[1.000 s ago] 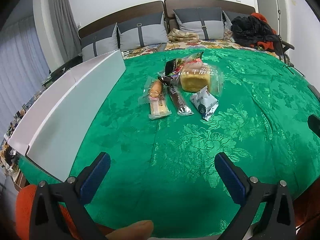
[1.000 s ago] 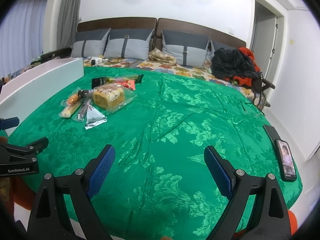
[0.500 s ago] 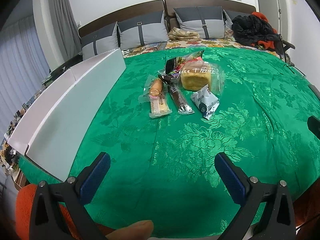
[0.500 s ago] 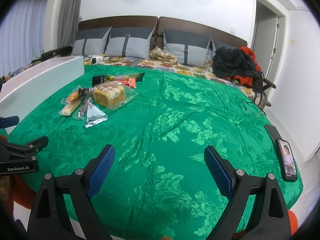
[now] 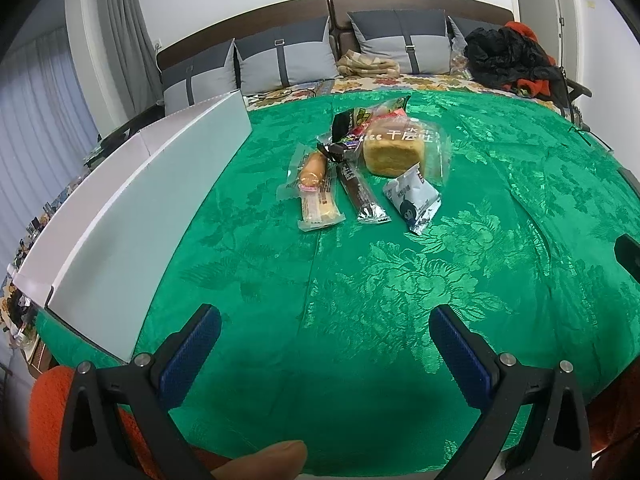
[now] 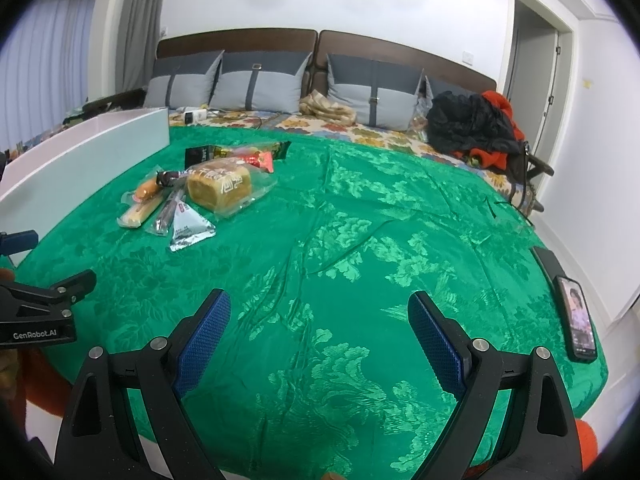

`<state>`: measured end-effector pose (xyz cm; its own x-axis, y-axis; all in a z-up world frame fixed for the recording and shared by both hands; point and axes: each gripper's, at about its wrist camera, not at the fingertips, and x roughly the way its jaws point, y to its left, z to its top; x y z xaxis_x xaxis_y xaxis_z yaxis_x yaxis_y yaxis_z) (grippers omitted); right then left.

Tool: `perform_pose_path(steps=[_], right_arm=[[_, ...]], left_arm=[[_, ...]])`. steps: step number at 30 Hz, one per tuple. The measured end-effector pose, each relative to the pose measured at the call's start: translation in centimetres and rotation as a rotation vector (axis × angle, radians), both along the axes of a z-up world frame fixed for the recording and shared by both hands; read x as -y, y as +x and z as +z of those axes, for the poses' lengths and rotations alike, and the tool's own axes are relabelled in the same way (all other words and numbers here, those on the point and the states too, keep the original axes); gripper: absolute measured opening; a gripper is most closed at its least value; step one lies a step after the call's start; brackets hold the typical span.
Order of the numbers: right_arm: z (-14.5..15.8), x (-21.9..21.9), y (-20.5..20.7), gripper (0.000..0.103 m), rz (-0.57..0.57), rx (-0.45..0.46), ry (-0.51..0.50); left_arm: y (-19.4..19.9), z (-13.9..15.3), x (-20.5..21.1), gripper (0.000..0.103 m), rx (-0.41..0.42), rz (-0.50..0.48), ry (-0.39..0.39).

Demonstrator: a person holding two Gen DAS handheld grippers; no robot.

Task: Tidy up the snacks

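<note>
Several wrapped snacks lie in a cluster on the green bedspread (image 5: 360,280): a bagged bread loaf (image 5: 394,152), a sausage roll (image 5: 314,166), a yellow cake bar (image 5: 320,206), a brown stick pack (image 5: 358,194) and a silver-white pouch (image 5: 414,200). The loaf (image 6: 220,188) and the pouch (image 6: 190,230) also show in the right wrist view. A long white box (image 5: 132,208) stands to the left of the snacks. My left gripper (image 5: 324,344) is open and empty, well short of them. My right gripper (image 6: 318,336) is open and empty, to the right of them.
Grey pillows (image 5: 284,60) and a dark headboard line the far end. A pile of black and red clothes (image 6: 472,128) lies at the far right. A phone (image 6: 578,322) lies at the bed's right edge. The left gripper's body (image 6: 40,312) shows at the right view's left edge.
Both views have shifted slightly: the snacks sit a little lower and closer in the frames. Both grippers stay open and nothing on the bed has moved.
</note>
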<state>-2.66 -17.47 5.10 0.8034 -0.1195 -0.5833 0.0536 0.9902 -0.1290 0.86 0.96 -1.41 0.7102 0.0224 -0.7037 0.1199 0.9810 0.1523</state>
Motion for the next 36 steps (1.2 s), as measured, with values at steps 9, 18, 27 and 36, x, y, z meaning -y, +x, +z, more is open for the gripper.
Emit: perform_pose_path(steps=[9, 18, 27, 36], right_arm=[[-0.31, 0.14, 0.22, 0.092, -0.001, -0.011, 0.002], [-0.43, 0.13, 0.36, 0.092, 0.0, -0.013, 0.001], [-0.42, 0.11, 0.41, 0.092, 0.0, -0.013, 0.0], [-0.4, 0.1, 0.41, 0.092, 0.0, -0.013, 0.0]], left_arm=[[0.25, -0.32, -0.12, 0.103, -0.012, 0.003, 0.003], [0.34, -0.47, -0.16, 0.103, -0.015, 0.006, 0.004], [0.39, -0.53, -0.21, 0.103, -0.014, 0.006, 0.004], [0.39, -0.53, -0.2, 0.103, -0.014, 0.006, 0.005]])
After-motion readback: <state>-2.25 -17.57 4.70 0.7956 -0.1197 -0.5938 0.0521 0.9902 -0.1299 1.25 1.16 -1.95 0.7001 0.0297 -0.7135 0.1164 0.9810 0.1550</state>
